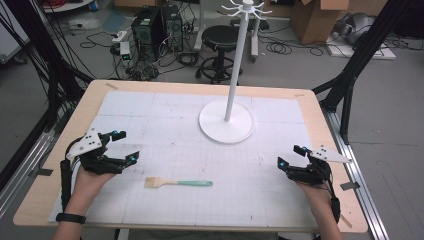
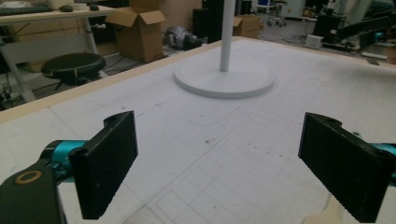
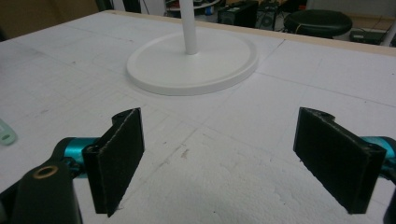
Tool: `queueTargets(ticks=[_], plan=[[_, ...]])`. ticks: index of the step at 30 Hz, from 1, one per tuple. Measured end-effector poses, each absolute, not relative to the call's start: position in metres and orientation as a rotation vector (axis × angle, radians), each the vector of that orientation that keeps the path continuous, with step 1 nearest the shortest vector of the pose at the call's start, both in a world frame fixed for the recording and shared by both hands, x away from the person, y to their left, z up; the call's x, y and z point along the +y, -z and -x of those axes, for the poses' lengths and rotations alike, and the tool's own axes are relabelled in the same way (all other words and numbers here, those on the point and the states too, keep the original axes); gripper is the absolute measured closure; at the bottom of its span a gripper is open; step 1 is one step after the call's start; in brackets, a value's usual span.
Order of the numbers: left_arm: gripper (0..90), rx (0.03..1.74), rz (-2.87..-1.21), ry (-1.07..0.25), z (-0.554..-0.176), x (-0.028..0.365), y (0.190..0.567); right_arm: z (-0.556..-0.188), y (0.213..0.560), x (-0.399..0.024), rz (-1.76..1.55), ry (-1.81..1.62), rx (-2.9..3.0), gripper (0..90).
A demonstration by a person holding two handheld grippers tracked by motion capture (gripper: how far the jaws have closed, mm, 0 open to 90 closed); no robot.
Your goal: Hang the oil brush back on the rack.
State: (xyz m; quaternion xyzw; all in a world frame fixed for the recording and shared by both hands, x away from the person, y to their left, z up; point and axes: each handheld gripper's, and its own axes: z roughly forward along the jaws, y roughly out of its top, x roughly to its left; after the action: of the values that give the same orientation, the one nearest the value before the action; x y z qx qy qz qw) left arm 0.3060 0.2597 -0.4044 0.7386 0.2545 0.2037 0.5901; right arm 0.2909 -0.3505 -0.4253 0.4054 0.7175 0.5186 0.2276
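Wooden brush (image 1: 177, 183) between both claws

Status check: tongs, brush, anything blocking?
Left tongs open, right tongs open, both empty. Brush flat on table between them, untouched. Nothing blocking; stand sits farther back.

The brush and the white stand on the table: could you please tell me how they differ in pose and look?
The brush lies flat on the mat near the person, while the white stand rises upright farther back. The brush has a green handle and a pale wooden-looking head; the white stand is one colour, a round base with a thin pole. Neither is touched by a gripper.
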Motion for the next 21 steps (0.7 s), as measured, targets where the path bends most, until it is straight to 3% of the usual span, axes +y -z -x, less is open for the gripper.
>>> queueTargets(ticks=[21], plan=[[11.0,0.408,-1.926,-0.299,-0.308,0.187,0.414,-0.29,0.425,-0.353,-1.133,-1.428,1.97,15.6]])
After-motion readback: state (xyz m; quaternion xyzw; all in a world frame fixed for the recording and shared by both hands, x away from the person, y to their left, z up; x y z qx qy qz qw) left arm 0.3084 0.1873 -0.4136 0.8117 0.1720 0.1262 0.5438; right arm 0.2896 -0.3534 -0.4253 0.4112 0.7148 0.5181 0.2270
